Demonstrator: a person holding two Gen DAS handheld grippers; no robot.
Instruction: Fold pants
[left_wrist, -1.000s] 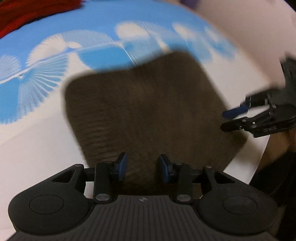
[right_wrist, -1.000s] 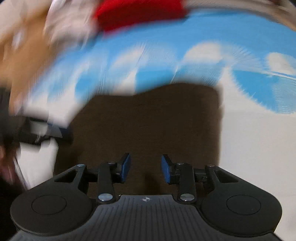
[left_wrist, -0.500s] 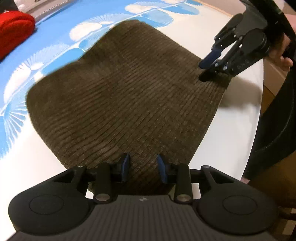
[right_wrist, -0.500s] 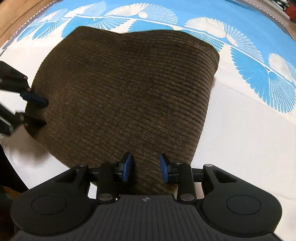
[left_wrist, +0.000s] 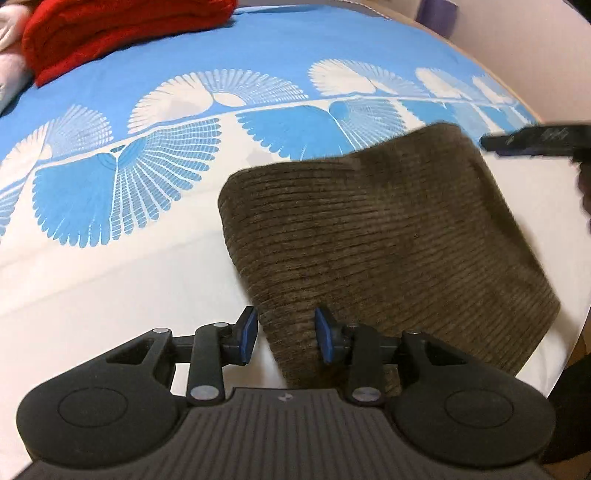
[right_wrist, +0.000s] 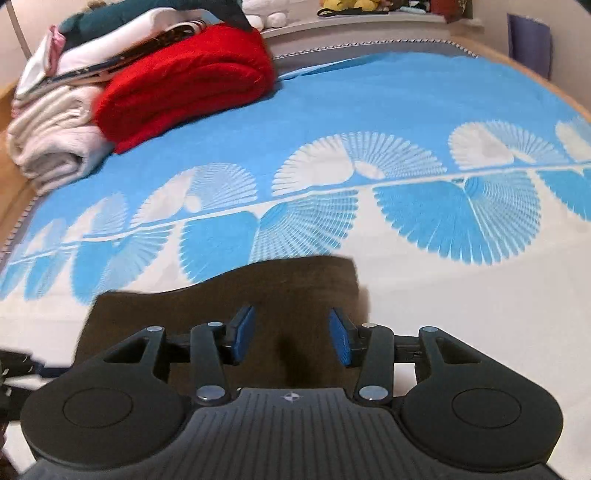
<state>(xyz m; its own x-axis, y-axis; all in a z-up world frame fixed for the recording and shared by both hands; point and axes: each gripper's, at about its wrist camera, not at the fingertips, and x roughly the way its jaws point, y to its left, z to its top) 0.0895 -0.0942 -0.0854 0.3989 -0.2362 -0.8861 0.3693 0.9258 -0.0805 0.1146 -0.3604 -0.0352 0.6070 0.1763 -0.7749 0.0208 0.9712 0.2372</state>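
Observation:
The brown corduroy pants (left_wrist: 391, 240) lie folded into a compact rectangle on the bed's white and blue patterned sheet (left_wrist: 110, 266). In the left wrist view my left gripper (left_wrist: 284, 334) is open, hovering over the near left corner of the pants, holding nothing. The right gripper shows blurred at the far right (left_wrist: 535, 142). In the right wrist view the pants (right_wrist: 229, 295) lie flat and low in frame, and my right gripper (right_wrist: 291, 336) is open and empty above their near edge.
A folded red knit garment (right_wrist: 184, 88) and a stack of white and pink clothes (right_wrist: 55, 122) sit at the far left of the bed. A shelf with soft toys (right_wrist: 351, 5) runs behind. The bed's edge (left_wrist: 576, 332) is at the right.
Both grippers have lifted and pulled back from the folded pants. The left one shifted left toward the pants' corner. The right one tilted up, now facing the far end of the bed.

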